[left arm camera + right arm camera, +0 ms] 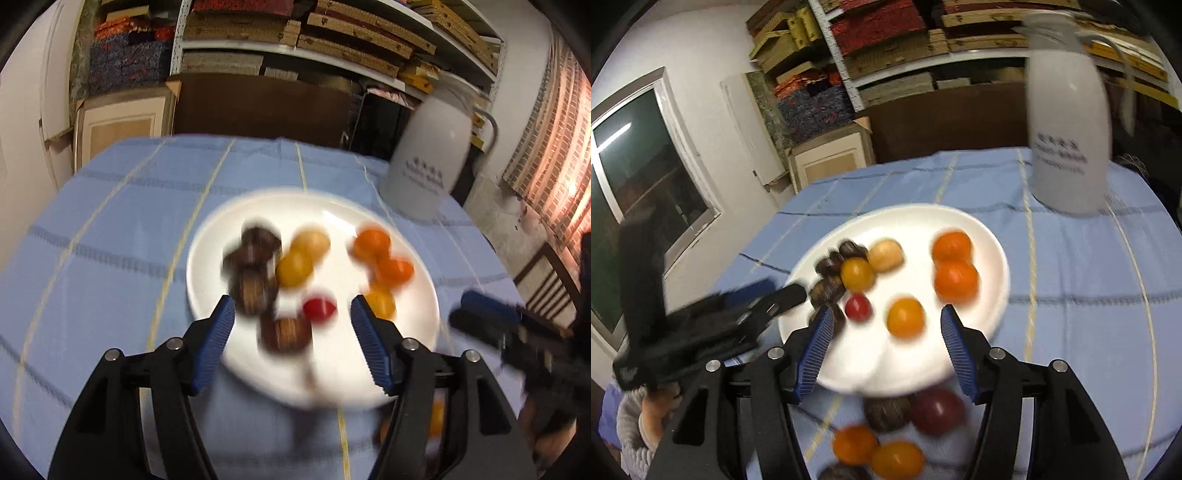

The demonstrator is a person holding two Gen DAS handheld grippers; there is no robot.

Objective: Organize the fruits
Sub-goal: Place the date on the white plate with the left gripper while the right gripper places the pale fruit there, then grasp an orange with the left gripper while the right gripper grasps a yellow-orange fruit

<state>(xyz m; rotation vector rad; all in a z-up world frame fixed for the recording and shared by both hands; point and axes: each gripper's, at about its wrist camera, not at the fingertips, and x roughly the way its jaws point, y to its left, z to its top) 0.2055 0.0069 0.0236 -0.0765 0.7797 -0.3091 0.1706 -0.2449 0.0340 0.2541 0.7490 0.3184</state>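
Judging by their look, we are expecting the small round fruits to be light, smooth and quick to roll, the red one (pixel 857 307) probably soft-skinned, so we are planning gentle holds across their widest middles. We are seeing them grouped on the round white plate (pixel 991 236): dark brown ridged ones (pixel 255 258) toward its left edge, yellow ones (pixel 857 274) at the centre, two orange ones (pixel 955 267) toward the right edge. More fruits (pixel 936 410) are lying loose on the blue checked tablecloth (pixel 1071 280) just off the plate's near edge. The left gripper (pixel 293 308) and right gripper (pixel 886 318) are both hovering with jaws apart, holding nothing.
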